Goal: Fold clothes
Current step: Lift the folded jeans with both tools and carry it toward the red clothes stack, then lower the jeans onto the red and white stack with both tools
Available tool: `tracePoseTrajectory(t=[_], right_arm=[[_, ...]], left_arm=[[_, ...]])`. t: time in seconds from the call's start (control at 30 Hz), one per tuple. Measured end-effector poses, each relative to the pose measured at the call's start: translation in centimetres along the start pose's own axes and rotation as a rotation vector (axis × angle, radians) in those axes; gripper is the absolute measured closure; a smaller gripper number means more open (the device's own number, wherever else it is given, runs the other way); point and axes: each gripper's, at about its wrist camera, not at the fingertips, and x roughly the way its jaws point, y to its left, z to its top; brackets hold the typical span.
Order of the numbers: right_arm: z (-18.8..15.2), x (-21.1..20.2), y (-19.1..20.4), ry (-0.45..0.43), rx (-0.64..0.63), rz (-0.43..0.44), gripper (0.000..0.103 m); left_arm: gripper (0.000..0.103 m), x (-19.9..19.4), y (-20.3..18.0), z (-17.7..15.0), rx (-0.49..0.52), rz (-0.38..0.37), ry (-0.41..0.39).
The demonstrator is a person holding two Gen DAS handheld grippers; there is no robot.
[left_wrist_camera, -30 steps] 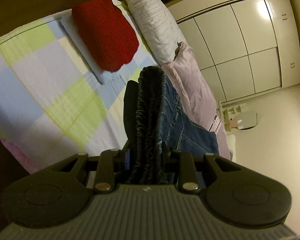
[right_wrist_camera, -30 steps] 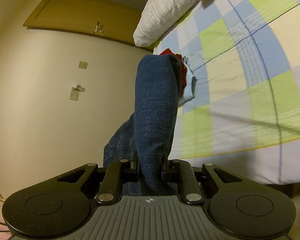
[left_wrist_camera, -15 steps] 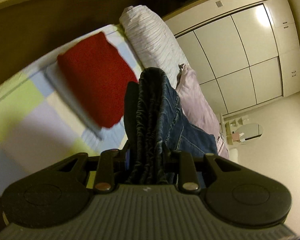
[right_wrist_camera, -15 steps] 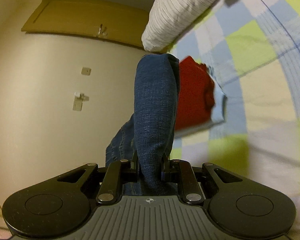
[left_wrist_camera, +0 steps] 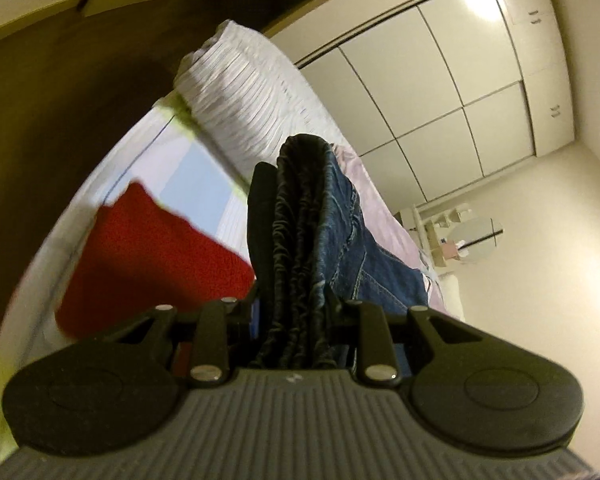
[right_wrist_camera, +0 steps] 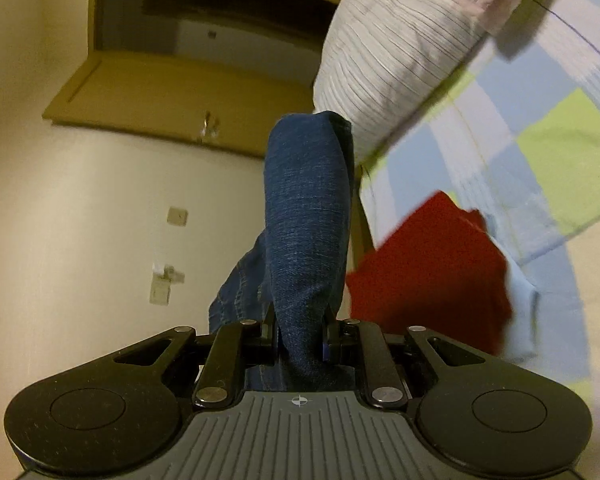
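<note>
Both grippers, left gripper (left_wrist_camera: 300, 312) and right gripper (right_wrist_camera: 300, 336), stay clamped on the jeans (left_wrist_camera: 320, 220), which have swung toward the red sweater (left_wrist_camera: 148, 256), lower left, probably for stacking.

This is a bedroom in a home. A bed (right_wrist_camera: 556, 148) fills much of both views, covered with a checked sheet in blue, green and pale squares, with a striped white pillow (left_wrist_camera: 256, 108) at its head and a folded red garment (left_wrist_camera: 140, 264) lying on it. Behind stands a tall built-in wardrobe (left_wrist_camera: 452, 92) with pale flat doors, and a wooden door (right_wrist_camera: 172, 96) hangs open in a cream wall.
</note>
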Motion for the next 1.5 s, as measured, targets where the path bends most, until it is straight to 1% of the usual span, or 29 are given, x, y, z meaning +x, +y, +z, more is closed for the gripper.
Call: tracePoseTrajectory(t=[0.1,0.23,0.3,0.47,0.67,0.77,0.8,0.83,0.87,0.93,0.97,1.0,1.03,1.07,1.13,1.17,1.2,1.3,1.33,1.37,1.43,1.47,1.5], right_arm=[[0.4,2.4,-0.3,-0.023,0.016,0.003,0.086],[0.8,5.1,-2.1,-0.027,0.057,-0.012,0.086],[0.9,6.4,-3.3,-0.025,0.086,-0.025,0.086],[1.0,8.7,-6.0,0.003,0.114,-0.073,0.086],[1.0,10.1,-8.4,0.029,0.135,-0.109,0.086],[0.8,10.5,-9.5,0.036,0.152,-0.127,0.086],[0.7,10.6,-9.8,0.040,0.140,-0.147,0.086],[0.7,10.9,-10.0,0.041,0.120,-0.182,0.083],[0.6,11.2,-10.3,0.039,0.113,-0.227,0.081],[0.3,11.9,-10.8,0.037,0.101,-0.304,0.069],[0.1,12.2,-10.9,0.040,0.093,-0.333,0.068],[0.0,12.5,-10.7,0.038,0.072,-0.352,0.064],[-0.1,12.4,-10.0,0.027,0.034,-0.373,0.061],[-0.3,12.3,-9.2,0.015,-0.006,-0.393,0.061],[-0.5,11.9,-7.3,-0.013,-0.112,-0.473,0.060],[-0.8,11.5,-6.3,-0.031,-0.169,-0.514,0.060],[-1.3,10.8,-5.3,-0.057,-0.215,-0.539,0.060],[-2.9,8.6,-2.4,-0.130,-0.344,-0.602,0.060],[-3.6,8.1,-1.7,-0.134,-0.372,-0.617,0.060],[-4.5,7.7,-1.0,-0.129,-0.407,-0.635,0.060],[-6.5,7.6,-0.3,-0.088,-0.470,-0.659,0.060],[-7.5,7.6,0.0,-0.066,-0.500,-0.671,0.060],[-8.6,8.0,-0.2,-0.026,-0.518,-0.709,0.060]], left_arm=[[0.081,1.2,1.8,1.9,0.010,-0.007,0.014],[0.081,3.3,4.9,3.3,-0.007,0.002,0.030],[0.081,4.2,6.5,3.5,-0.023,0.013,0.042],[0.081,6.2,10.1,3.7,-0.052,0.030,0.071],[0.081,8.3,12.9,3.5,-0.077,0.045,0.098],[0.080,9.1,13.9,3.1,-0.065,0.066,0.112],[0.079,9.5,14.4,3.0,-0.052,0.081,0.115],[0.078,9.9,15.0,2.8,-0.040,0.096,0.118],[0.076,10.2,15.8,2.7,-0.052,0.119,0.119],[0.073,10.5,16.7,2.5,-0.080,0.154,0.116],[0.073,10.4,16.5,2.5,-0.070,0.160,0.111],[0.072,10.2,16.0,2.5,-0.047,0.169,0.110],[0.071,10.0,15.4,2.5,-0.016,0.193,0.109],[0.071,9.6,14.7,2.4,0.017,0.224,0.107],[0.071,8.8,13.1,2.3,0.081,0.289,0.093],[0.075,8.1,12.1,2.3,0.112,0.328,0.077],[0.076,7.5,11.0,2.2,0.149,0.365,0.063],[0.080,5.5,6.8,1.4,0.304,0.435,0.031],[0.084,5.0,5.6,1.0,0.347,0.428,0.034],[0.085,4.9,4.4,0.4,0.394,0.398,0.055],[0.086,5.4,3.0,-0.9,0.484,0.366,0.112],[0.088,6.1,3.0,-1.6,0.519,0.385,0.139],[0.090,6.8,3.3,-2.2,0.550,0.414,0.165]])
